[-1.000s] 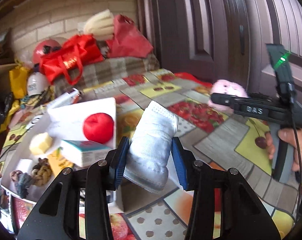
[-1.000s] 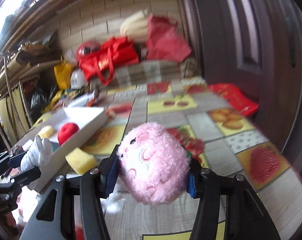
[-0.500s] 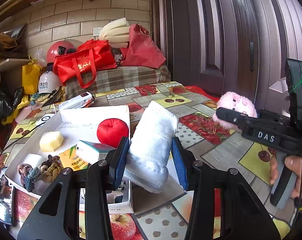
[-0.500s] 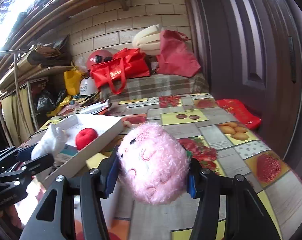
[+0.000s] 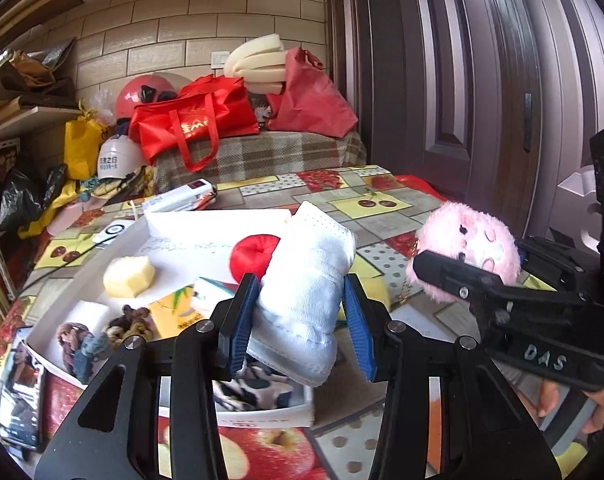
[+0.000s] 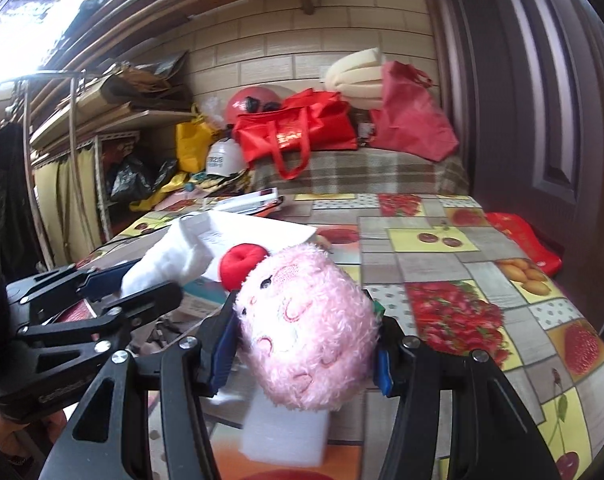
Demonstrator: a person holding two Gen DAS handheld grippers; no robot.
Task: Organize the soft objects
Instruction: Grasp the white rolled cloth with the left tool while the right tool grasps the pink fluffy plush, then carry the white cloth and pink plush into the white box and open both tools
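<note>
My left gripper [image 5: 300, 326] is shut on a white padded pouch [image 5: 306, 284] and holds it above the near right corner of a white box [image 5: 262, 416]. The pouch also shows in the right wrist view [image 6: 170, 260]. My right gripper [image 6: 302, 352] is shut on a pink plush toy [image 6: 306, 336], which shows in the left wrist view [image 5: 468, 250] just right of the box. In the box lie a red plush apple [image 5: 252, 258], a yellow sponge piece [image 5: 128, 276], hair ties [image 5: 98, 334] and a small carton [image 5: 214, 292].
The table wears a fruit-print cloth [image 6: 454, 280]. A white foam block [image 6: 286, 436] lies under the pink toy. A phone [image 5: 22, 400] lies at the left edge. Red bags [image 5: 198, 124], helmets and foam pile up at the far end. A dark door [image 5: 482, 80] stands on the right.
Both grippers have risen and tilted more level, each keeping its grip. The right gripper with the pink toy has moved left toward the box and the left gripper.
</note>
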